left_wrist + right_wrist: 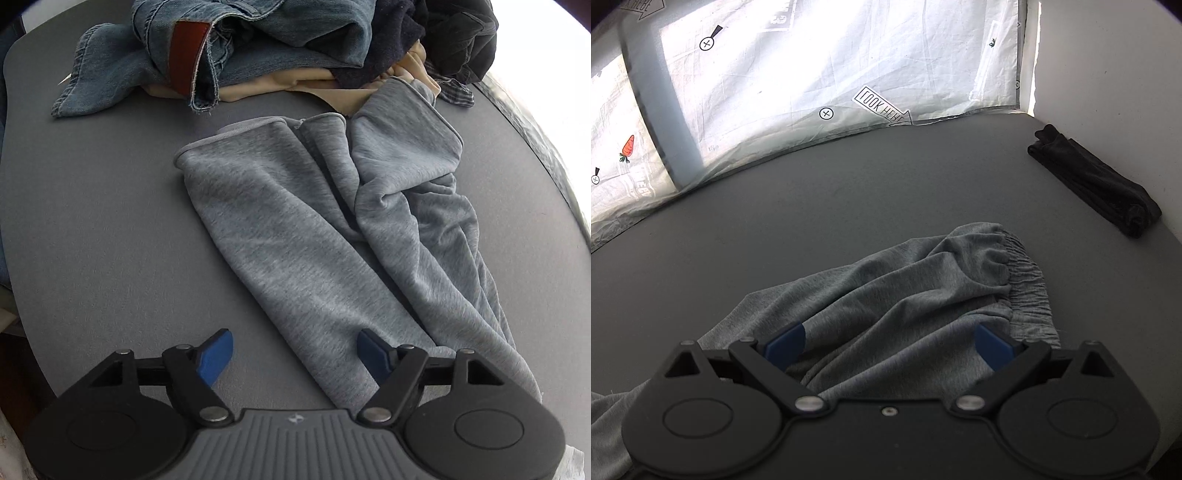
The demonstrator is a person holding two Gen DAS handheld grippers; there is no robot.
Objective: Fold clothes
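Grey sweatpants [295,236] lie on the dark grey table [92,221], legs stretched away from me, the right leg rumpled. My left gripper [295,354] is open and empty, low over the near part of the left leg. In the right wrist view the pants' waist end [905,295] lies bunched, its elastic waistband [1030,284] to the right. My right gripper [890,343] is open just above this fabric, holding nothing.
A pile of clothes with denim jeans [221,48], beige and dark garments sits at the table's far end. A folded black garment [1097,181] lies by the white wall at right. A printed white sheet [812,74] hangs behind the table.
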